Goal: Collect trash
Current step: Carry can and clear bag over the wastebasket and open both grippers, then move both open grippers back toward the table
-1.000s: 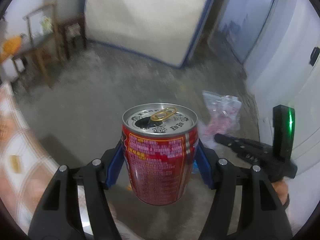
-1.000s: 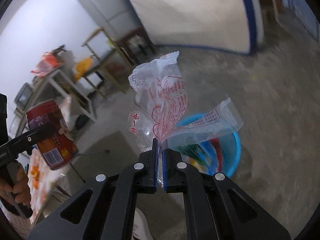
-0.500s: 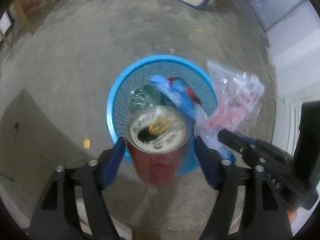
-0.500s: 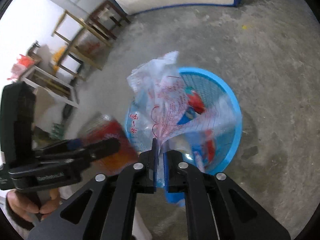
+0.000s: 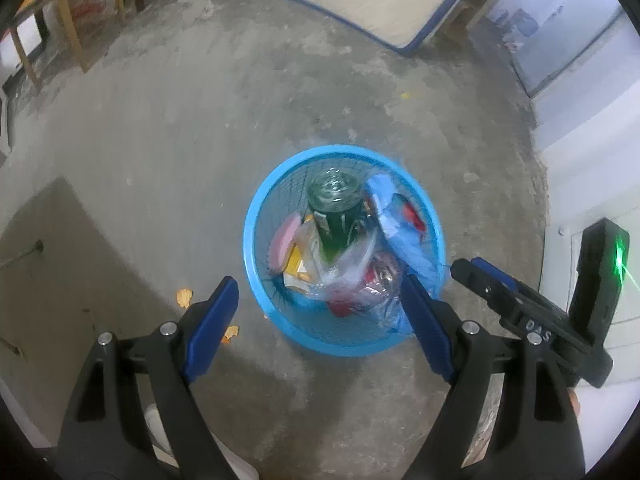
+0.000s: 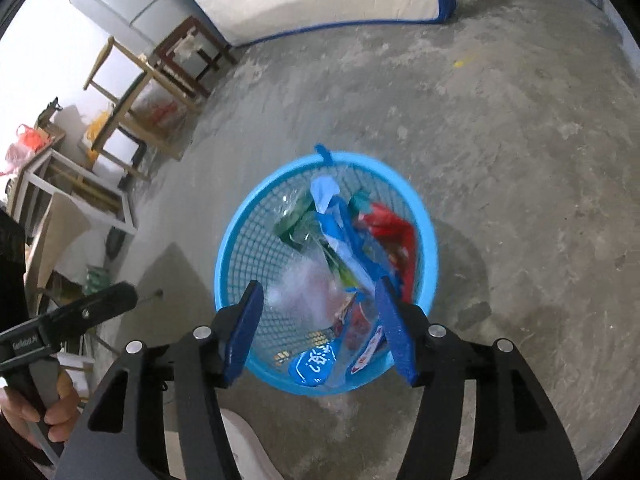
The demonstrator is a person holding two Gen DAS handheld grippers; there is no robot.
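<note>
We hover both spread, empty grippers, left gripper (image 5: pixel 316 316) and right gripper (image 6: pixel 320 328), having just opened, above the round blue plastic mesh basket (image 5: pixel 256 216) of light, crinkly, slippery wrappers (image 6: pixel 304 288), best pinched by an edge.

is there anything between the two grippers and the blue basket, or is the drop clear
Nothing visible blocks it. The left gripper and right gripper hang open right above the blue basket, nothing between their fingers. The clear bag lies among the trash inside.
</note>
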